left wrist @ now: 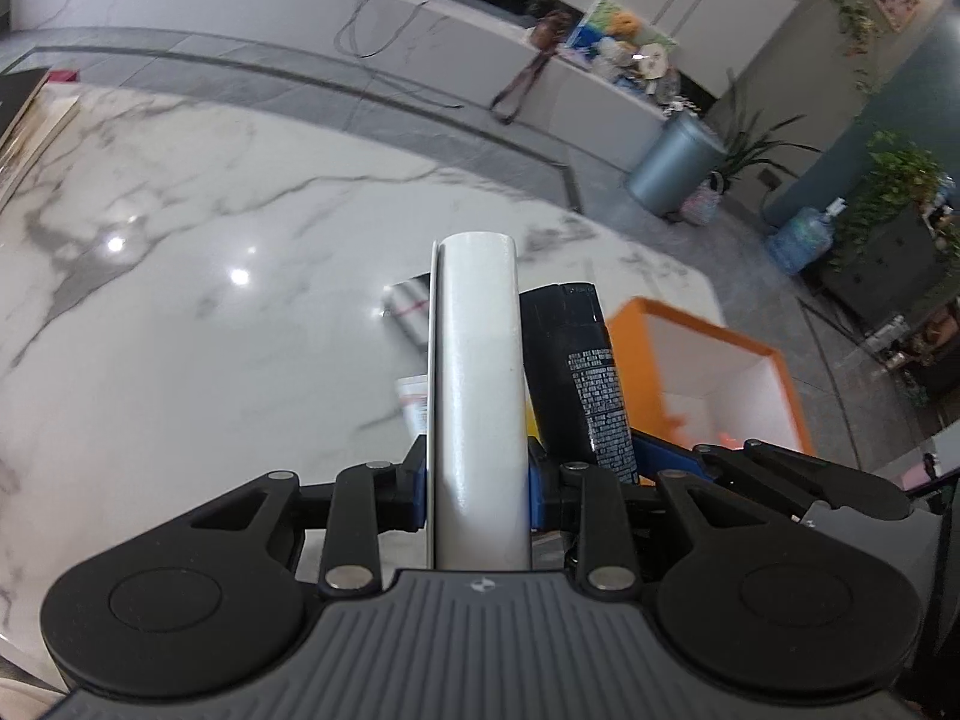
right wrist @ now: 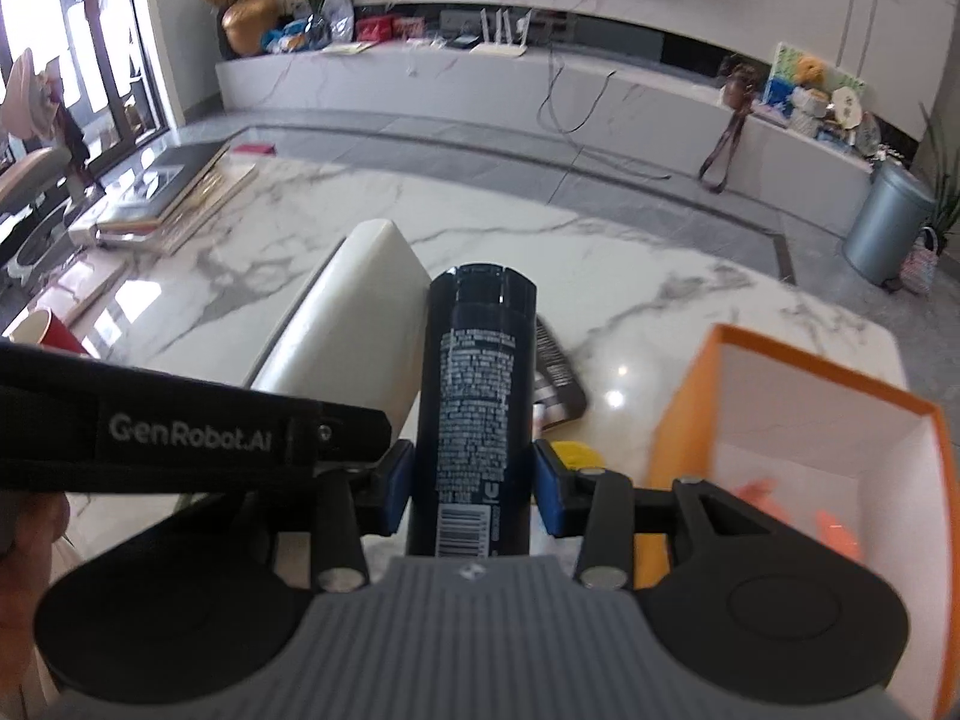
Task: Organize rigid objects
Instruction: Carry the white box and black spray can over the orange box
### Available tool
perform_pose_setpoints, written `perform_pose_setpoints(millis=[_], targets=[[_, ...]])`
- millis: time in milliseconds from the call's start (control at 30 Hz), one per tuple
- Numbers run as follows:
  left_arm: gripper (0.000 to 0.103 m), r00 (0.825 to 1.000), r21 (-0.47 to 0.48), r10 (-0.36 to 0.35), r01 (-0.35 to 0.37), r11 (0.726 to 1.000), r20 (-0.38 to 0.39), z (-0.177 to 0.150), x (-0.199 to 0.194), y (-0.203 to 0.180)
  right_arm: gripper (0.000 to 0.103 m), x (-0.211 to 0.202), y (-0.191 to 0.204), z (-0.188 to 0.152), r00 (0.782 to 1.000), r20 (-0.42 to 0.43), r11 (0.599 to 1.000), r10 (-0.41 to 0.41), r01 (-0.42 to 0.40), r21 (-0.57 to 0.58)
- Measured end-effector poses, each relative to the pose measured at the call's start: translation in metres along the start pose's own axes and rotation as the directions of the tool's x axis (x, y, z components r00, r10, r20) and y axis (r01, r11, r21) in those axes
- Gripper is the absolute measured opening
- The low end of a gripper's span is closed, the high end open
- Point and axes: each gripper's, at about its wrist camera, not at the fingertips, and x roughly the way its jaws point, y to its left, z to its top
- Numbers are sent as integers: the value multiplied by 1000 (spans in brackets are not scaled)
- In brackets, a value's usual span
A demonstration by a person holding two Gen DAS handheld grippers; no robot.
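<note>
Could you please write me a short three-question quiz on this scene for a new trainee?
1. True or false: the left gripper holds the black bottle.
2. Multiple choice: the orange box on the marble table is A) closed with a lid, B) open at the top, C) lying on its side.
3. Short answer: which gripper holds the white case?

Key
1. False: the right gripper is shut on the black bottle.
2. B.
3. The left gripper.
</note>
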Motion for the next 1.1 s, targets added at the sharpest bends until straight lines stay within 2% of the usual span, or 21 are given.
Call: perform_pose_setpoints(millis=[267, 467, 1100], targets=[[33, 997, 70, -81, 81, 994, -4, -1, 4, -59, 42, -45, -47, -11, 996, 46, 997, -75, 74, 32], [33, 993, 128, -110, 115, 985, -51, -7, 25, -102, 42, -63, -84, -28, 991, 42, 990, -124, 120, 71], [33, 951, 158, -186, 229, 961, -247, -33, 113, -176, 42, -50, -182, -75, 970, -80, 961, -230, 239, 140]])
